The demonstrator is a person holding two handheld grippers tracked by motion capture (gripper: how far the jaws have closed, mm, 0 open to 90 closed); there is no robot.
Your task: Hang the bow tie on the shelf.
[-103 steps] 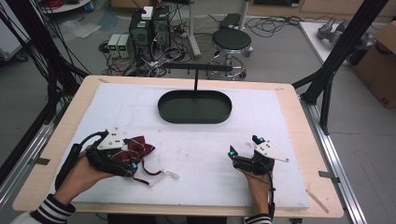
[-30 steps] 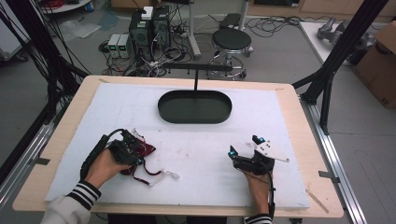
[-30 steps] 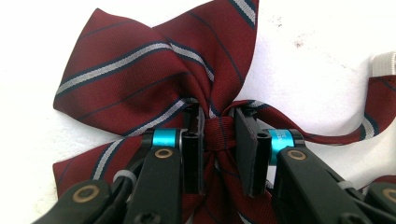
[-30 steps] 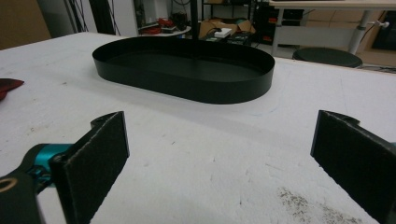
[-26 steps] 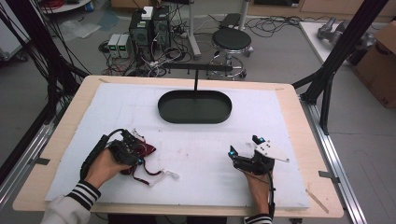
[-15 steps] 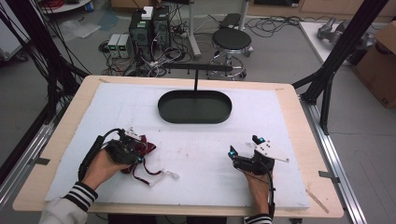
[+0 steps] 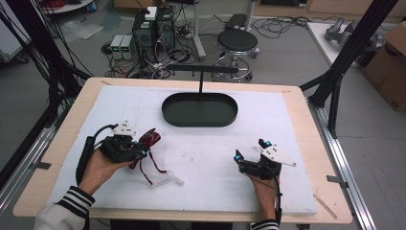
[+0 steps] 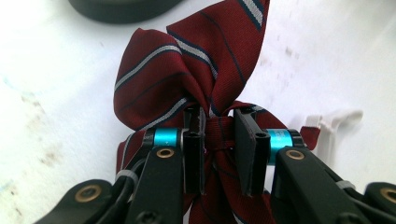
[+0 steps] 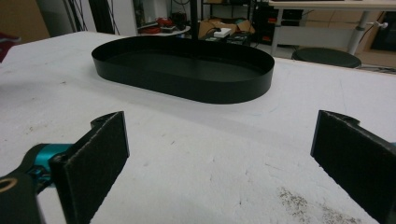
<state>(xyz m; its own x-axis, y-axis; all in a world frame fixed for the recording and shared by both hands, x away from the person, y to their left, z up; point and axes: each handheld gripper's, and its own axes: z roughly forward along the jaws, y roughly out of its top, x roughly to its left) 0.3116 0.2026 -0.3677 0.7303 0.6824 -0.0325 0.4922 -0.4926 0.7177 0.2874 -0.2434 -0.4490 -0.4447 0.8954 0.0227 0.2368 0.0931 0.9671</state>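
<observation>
Grip confirmed at the left gripper (image 8: 219, 154): its two black jaws are pinched onto the knot of a dark red bow tie (image 8: 187, 74) with thin pale and navy stripes, the loops fanning out above the pads. Seen from the high view, the left gripper (image 7: 136, 149) sits at lower left of the frame on the white worktop (image 7: 268, 120), with the bow tie (image 7: 149, 140) just at its tip and a white plastic clip (image 7: 167, 180) on the strap trailing toward lower centre. At lower right of that frame the right gripper (image 7: 250, 155) rests on the worktop, well apart from the tie; its jaws stand wide with nothing between them. A black oval tray (image 7: 199, 109) lies at upper centre, beyond both grippers.
</observation>
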